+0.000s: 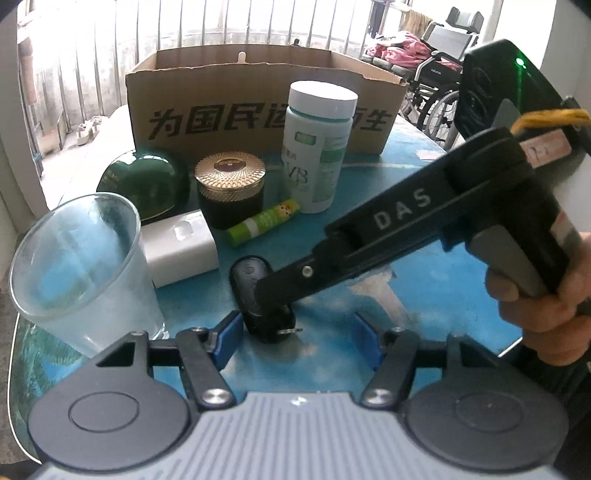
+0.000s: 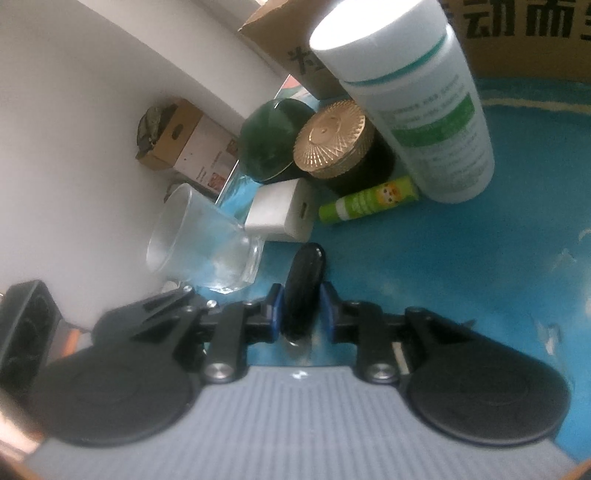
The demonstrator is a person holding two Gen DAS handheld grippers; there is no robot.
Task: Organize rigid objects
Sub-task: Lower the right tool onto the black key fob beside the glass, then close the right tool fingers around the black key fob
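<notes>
Showing blue table (image 1: 424, 206), barred window (image 1: 221, 26), left jaws wide, right jaws flanking key fob (image 2: 304, 291).

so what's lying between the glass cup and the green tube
The white rectangular box lies between the glass cup and the green tube, flat on the blue table. Both wrist views show it.

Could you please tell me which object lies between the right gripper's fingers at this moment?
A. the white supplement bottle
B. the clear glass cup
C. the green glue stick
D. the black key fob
D: in the right wrist view the black key fob sits between the blue pads of the right gripper; the other items stand farther off.
</notes>
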